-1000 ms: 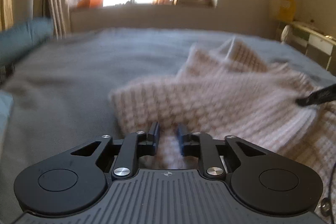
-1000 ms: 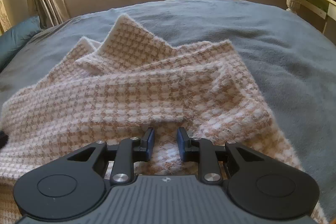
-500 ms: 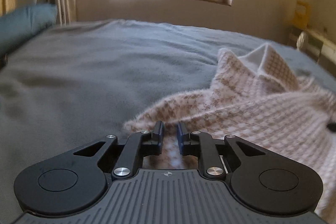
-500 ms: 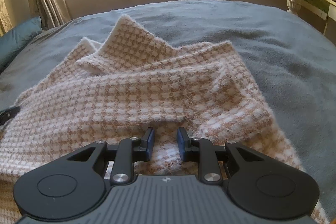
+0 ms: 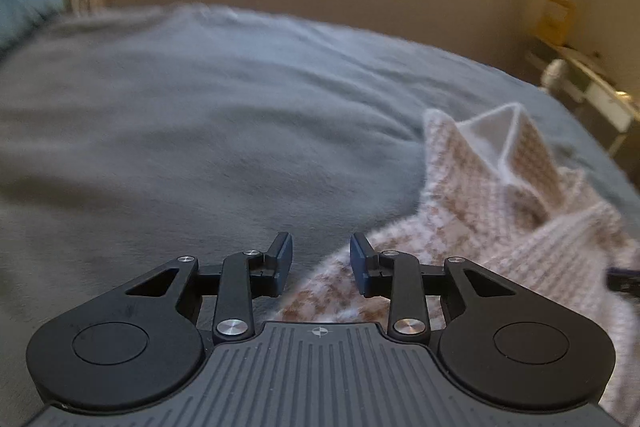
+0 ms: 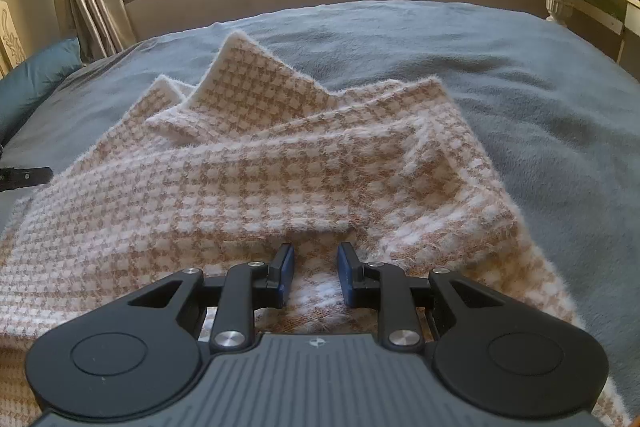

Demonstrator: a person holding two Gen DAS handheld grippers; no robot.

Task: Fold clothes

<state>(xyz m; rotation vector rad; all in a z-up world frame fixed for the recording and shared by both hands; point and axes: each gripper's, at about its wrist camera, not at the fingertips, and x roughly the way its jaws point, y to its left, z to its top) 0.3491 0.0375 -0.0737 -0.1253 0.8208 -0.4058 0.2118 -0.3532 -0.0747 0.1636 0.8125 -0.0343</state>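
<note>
At garment [image 5: 500, 211] left edge | left claw [image 5: 320, 251] just opened, fabric released, nothing pinched | right claw [image 6: 314, 269] unmoved, part-open over cloth, grip unclear | fold laid, next fold due

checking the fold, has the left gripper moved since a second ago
Yes. The left gripper has slid left off the sweater onto the blanket, its jaws just opening with nothing pinched.
</note>
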